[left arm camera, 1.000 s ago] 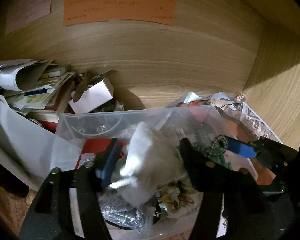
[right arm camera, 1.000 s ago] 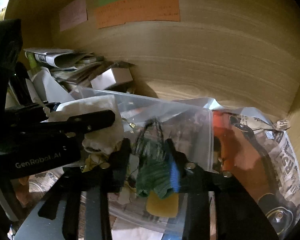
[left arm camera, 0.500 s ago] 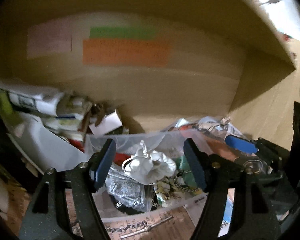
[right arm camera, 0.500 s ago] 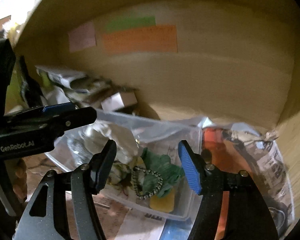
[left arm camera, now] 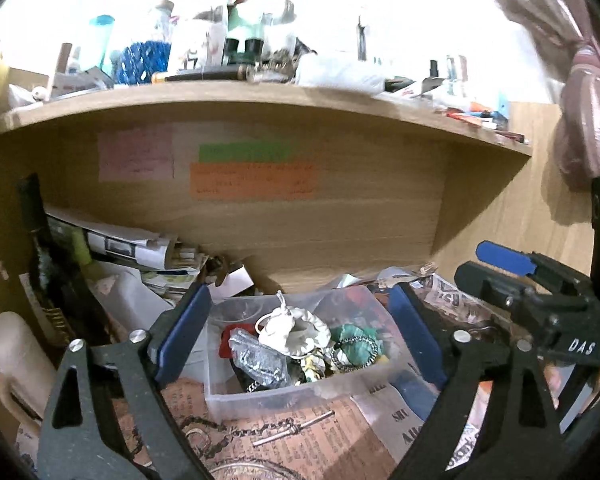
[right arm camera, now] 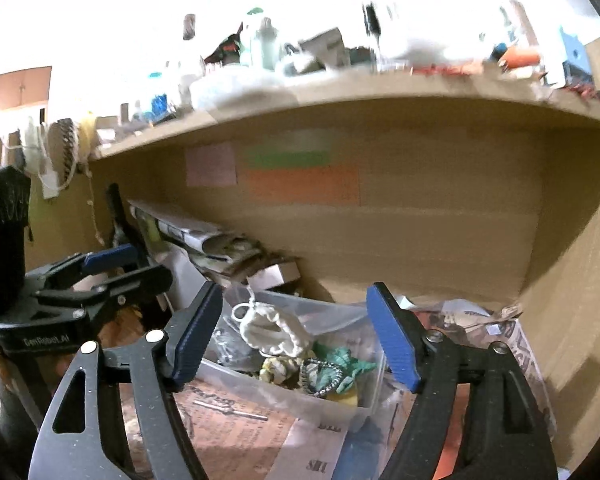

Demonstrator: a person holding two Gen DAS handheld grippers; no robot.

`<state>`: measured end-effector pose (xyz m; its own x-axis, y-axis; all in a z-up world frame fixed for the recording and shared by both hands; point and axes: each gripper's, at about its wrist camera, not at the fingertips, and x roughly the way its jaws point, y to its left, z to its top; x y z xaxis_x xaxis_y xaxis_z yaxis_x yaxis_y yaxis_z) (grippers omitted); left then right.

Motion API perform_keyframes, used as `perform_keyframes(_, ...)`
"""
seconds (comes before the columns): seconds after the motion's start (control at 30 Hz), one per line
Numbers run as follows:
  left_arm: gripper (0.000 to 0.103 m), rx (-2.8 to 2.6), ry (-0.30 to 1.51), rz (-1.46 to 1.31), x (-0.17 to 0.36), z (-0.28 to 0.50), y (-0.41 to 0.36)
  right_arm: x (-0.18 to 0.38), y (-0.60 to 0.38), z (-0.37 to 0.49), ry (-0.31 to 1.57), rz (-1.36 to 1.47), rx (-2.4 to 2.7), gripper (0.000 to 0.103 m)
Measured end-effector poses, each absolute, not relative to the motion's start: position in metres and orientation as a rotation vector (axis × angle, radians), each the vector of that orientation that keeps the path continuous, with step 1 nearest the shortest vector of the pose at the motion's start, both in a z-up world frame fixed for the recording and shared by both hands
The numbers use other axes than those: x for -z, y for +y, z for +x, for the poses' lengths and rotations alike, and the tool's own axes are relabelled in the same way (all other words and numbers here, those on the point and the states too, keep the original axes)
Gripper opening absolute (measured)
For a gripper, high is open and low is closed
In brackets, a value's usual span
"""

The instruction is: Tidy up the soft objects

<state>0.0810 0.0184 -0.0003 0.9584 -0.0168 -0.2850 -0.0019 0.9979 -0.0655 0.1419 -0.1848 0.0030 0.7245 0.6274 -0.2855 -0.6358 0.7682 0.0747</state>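
Note:
A clear plastic bin (left arm camera: 284, 394) (right arm camera: 340, 410) sits on newspaper inside a wooden shelf. In it lie a white drawstring pouch (left arm camera: 290, 330) (right arm camera: 270, 330), a green cloth (left arm camera: 358, 338) (right arm camera: 346, 364) with a beaded bracelet (right arm camera: 320, 378) on it, a silver foil bag (left arm camera: 258, 360) and a small floral piece (right arm camera: 274, 368). My left gripper (left arm camera: 300, 340) is open and empty, held back in front of the bin. My right gripper (right arm camera: 296, 340) is open and empty, also in front of the bin. Each gripper shows at the edge of the other's view.
Folded newspapers and papers (left arm camera: 132, 244) are stacked at the left of the shelf beside a small white box (left arm camera: 236, 280). A chain and metal pin (left arm camera: 284, 430) lie on the newspaper before the bin. Crumpled newspaper (right arm camera: 496, 328) lies right. The cluttered shelf top (left arm camera: 260, 98) overhangs.
Both grippers opened, let go of the white pouch and the green cloth into the bin, and pulled back out of the shelf. The shelf top has come into view.

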Motion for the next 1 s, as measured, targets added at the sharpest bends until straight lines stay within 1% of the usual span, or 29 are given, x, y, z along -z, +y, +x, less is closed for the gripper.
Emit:
perform_keyframes(0.03, 0.096, 0.004, 0.284, -0.063, 0.000, 0.077, 0.017, -0.004, -0.186, 0.139, 0.299, -0.025, -0.698, 0.075)
perform_keyframes(0.1, 0.097, -0.002, 0.273, -0.058, -0.001, 0.066, 0.015, -0.004, -0.188, 0.134, 0.288, -0.017, -0.693, 0.081)
perform_keyframes(0.13, 0.097, -0.003, 0.268, -0.054, -0.001, 0.063, 0.015, -0.005, -0.190, 0.132, 0.281, -0.012, -0.689, 0.082)
perform_keyframes(0.27, 0.101, -0.017, 0.247, -0.041, -0.002, 0.050, 0.012, -0.005, -0.195, 0.124, 0.271, 0.002, -0.685, 0.083)
perform_keyframes(0.37, 0.102, -0.029, 0.238, -0.037, -0.002, 0.045, 0.010, -0.005, -0.197, 0.121, 0.268, 0.014, -0.687, 0.086)
perform_keyframes(0.63, 0.103, -0.026, 0.237, -0.047, 0.000, 0.043, 0.011, -0.002, -0.197, 0.112, 0.272, 0.002, -0.686, 0.087)
perform_keyframes(0.67, 0.103, -0.025, 0.238, -0.049, 0.000, 0.043, 0.011, -0.001, -0.197, 0.111, 0.273, 0.002, -0.685, 0.090)
perform_keyframes(0.7, 0.103, -0.023, 0.239, -0.048, 0.000, 0.043, 0.012, -0.001, -0.197, 0.111, 0.270, 0.004, -0.684, 0.096)
perform_keyframes(0.77, 0.103, -0.024, 0.239, -0.047, 0.000, 0.043, 0.012, 0.000, -0.198, 0.110, 0.262, 0.006, -0.680, 0.099)
perform_keyframes(1.0, 0.103, -0.031, 0.242, -0.053, 0.001, 0.045, 0.013, -0.001, -0.196, 0.109, 0.261, -0.003, -0.686, 0.100)
